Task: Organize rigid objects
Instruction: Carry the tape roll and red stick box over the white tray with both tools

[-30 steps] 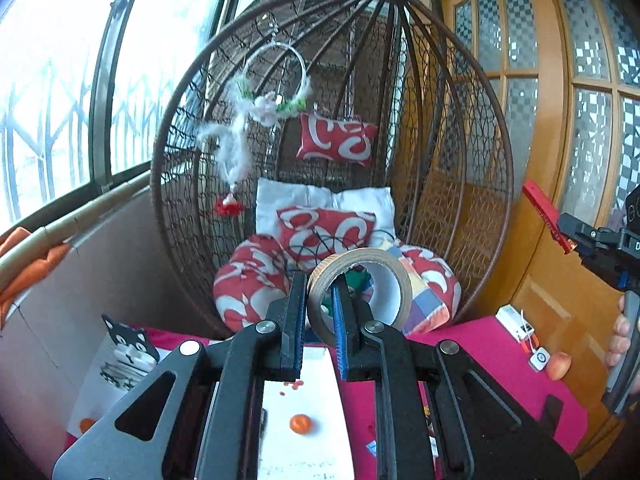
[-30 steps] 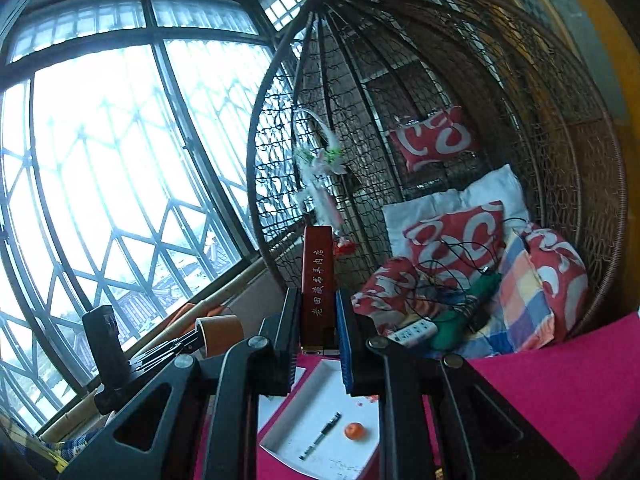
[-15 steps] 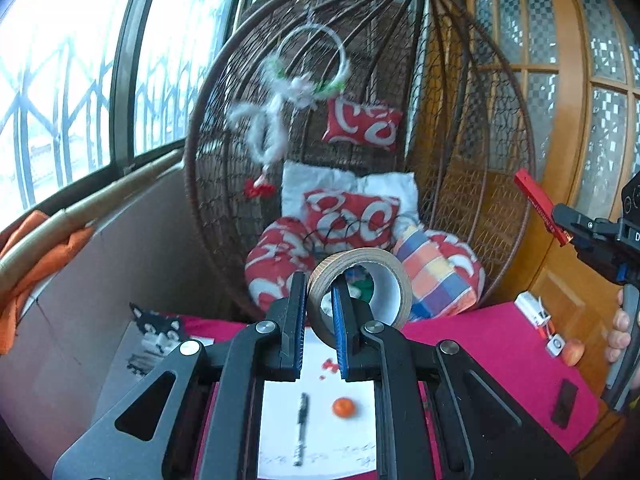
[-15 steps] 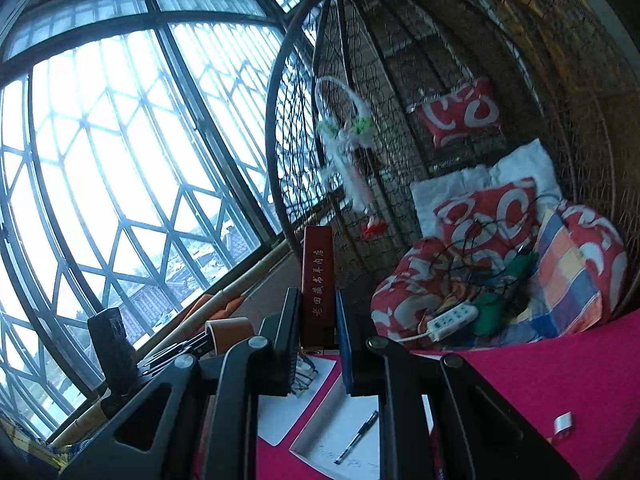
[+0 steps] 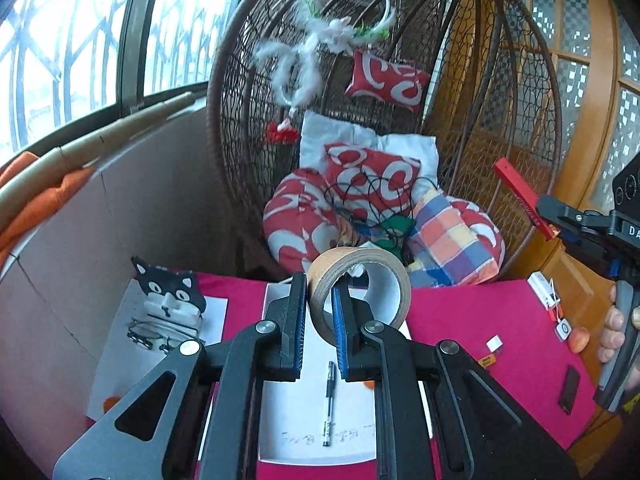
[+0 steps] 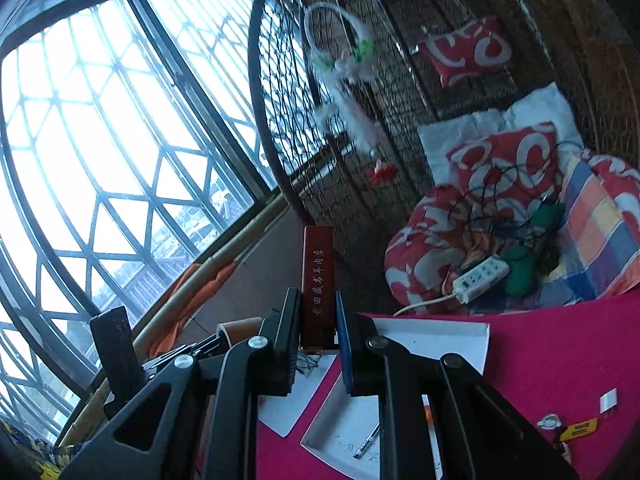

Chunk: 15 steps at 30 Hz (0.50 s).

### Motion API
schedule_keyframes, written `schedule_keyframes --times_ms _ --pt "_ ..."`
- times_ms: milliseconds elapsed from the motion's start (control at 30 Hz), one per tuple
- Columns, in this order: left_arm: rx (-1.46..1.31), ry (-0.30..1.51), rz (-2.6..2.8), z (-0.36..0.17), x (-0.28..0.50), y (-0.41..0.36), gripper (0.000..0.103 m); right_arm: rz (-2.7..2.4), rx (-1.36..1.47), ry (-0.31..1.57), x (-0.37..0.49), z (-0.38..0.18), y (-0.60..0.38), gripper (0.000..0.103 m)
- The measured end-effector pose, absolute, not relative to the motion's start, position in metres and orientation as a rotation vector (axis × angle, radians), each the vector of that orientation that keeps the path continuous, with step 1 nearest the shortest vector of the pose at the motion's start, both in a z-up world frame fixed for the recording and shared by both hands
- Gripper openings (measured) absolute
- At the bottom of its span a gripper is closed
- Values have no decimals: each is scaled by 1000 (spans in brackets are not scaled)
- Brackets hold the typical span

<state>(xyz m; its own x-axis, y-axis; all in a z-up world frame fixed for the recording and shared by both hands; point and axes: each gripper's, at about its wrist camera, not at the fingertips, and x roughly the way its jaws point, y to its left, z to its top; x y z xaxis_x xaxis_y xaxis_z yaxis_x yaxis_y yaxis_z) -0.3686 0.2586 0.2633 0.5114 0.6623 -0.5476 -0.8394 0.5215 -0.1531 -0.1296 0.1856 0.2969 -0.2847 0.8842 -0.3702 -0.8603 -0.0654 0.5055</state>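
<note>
Grippers point(image 5: 318, 300) point(image 6: 318, 320) angled tableward, apparently loaded.

A home's glazed balcony is showing here: a wicker hanging egg chair point(image 5: 380, 120) is holding patterned cushions point(image 5: 372, 172) beside tall barred windows point(image 6: 100, 140), wooden glass-paned door point(image 5: 580, 80) standing right.

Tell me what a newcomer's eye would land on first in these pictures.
Up front, the left tool is clamped on the wall of a brown tape roll, above a white tray that holds a black pen. The right tool grips a dark red box with gold lettering, upright. Behind the magenta tabletop stands a wicker egg chair piled with red-and-white cushions.
</note>
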Motion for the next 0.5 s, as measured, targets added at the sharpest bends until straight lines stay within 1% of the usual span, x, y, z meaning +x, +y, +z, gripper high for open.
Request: schedule_keyframes --times_ms 133,233,300,500 --pt "-469 494 912 249 -365 270 11 1688 -7 801 -138 285 207 15" --pt "-511 533 887 233 -359 281 11 1679 -31 879 -140 266 227 15" --pt "-542 577 876 215 -354 291 11 1660 -39 949 -139 249 239 15" --pt "-692 697 853 157 -345 318 11 1588 -155 1041 -147 205 261 15"
